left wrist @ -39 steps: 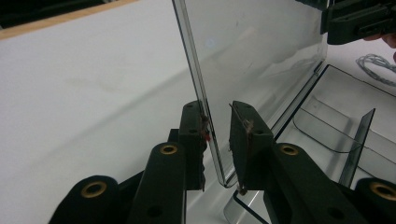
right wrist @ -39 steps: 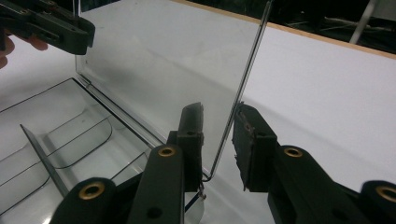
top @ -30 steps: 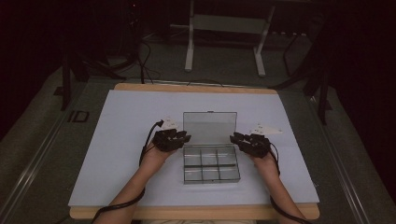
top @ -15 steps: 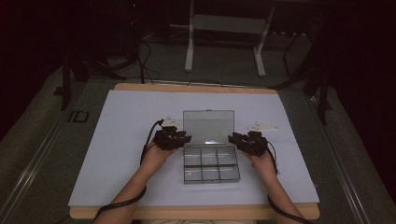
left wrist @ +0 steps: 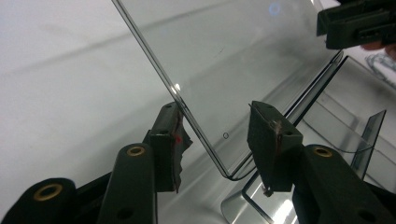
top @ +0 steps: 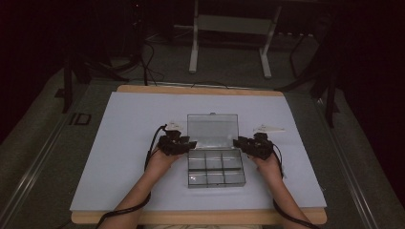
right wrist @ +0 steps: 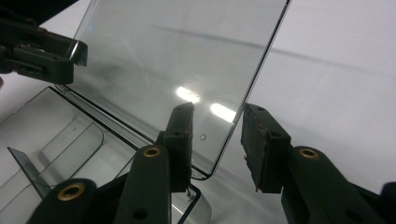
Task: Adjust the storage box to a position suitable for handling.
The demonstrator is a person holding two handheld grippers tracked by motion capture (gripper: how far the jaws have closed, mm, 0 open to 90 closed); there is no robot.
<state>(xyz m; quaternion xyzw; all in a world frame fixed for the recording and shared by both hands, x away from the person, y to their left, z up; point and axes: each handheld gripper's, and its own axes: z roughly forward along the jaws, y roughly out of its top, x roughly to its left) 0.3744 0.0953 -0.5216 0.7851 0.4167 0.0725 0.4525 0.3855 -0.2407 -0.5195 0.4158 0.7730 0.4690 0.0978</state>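
A clear plastic compartment box (top: 217, 185) lies on the pale mat with its lid (top: 212, 126) swung up and back. My left gripper (top: 188, 143) is at the lid's left side and my right gripper (top: 239, 143) at its right side. In the left gripper view the lid's (left wrist: 224, 56) rounded corner edge runs between the jaws of the left gripper (left wrist: 215, 109), close to the left pad and apart from the right one. In the right gripper view the lid's (right wrist: 177, 56) edge stands between the right gripper's (right wrist: 218, 112) jaws with a gap on both sides. Both grippers' jaws have just been opening.
The pale mat (top: 119, 143) covers a wooden table (top: 200, 89) with free room on both sides of the box. A metal stand (top: 229, 28) and cables lie on the dark floor behind. The box's compartments look empty.
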